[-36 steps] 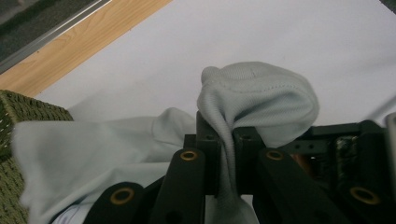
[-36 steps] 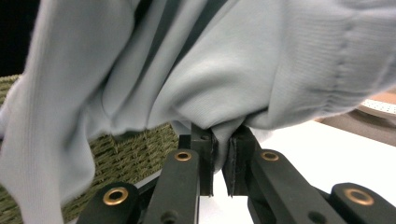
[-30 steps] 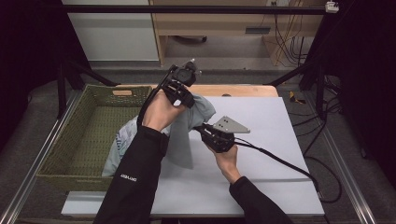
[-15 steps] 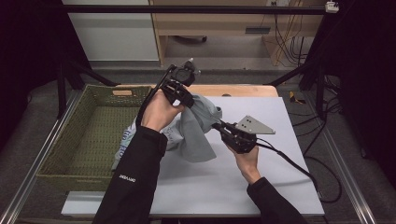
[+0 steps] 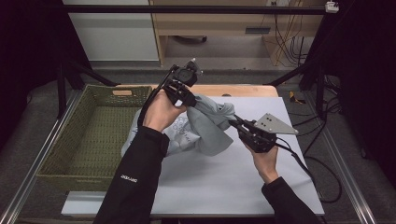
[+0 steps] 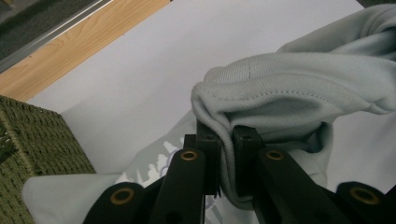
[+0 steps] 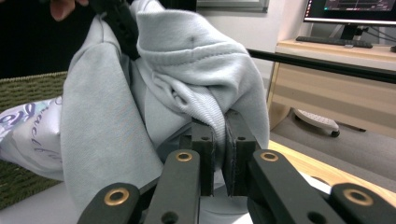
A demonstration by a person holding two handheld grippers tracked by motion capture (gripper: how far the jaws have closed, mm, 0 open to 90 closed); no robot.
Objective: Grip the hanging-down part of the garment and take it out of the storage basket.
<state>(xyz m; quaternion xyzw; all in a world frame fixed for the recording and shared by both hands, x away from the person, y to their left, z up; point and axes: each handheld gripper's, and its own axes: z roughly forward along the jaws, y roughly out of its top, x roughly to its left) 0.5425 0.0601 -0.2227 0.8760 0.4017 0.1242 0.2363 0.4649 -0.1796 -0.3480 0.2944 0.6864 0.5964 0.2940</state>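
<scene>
On the white worktop [image 5: 224, 182] a pale grey sweatshirt [image 5: 208, 126] is held up between two grippers, part of it raised and part still lying on the surface beside a green woven basket [image 5: 79, 135]. A printed design shows on the part that lies flat, next to the basket's rim. The left gripper [image 5: 187, 95] is lifted over the far edge of the worktop, its jaws clamped on a stitched fold of the sweatshirt; the left gripper view shows the hem pinched tight between them. The right gripper [image 5: 236, 122] sits lower and to the right, its jaws closed on another ribbed edge of the same garment, seen clearly in the right gripper view. Cloth hangs bunched between the two holds. A black cable [image 5: 303, 163] trails from the right gripper across the worktop
</scene>
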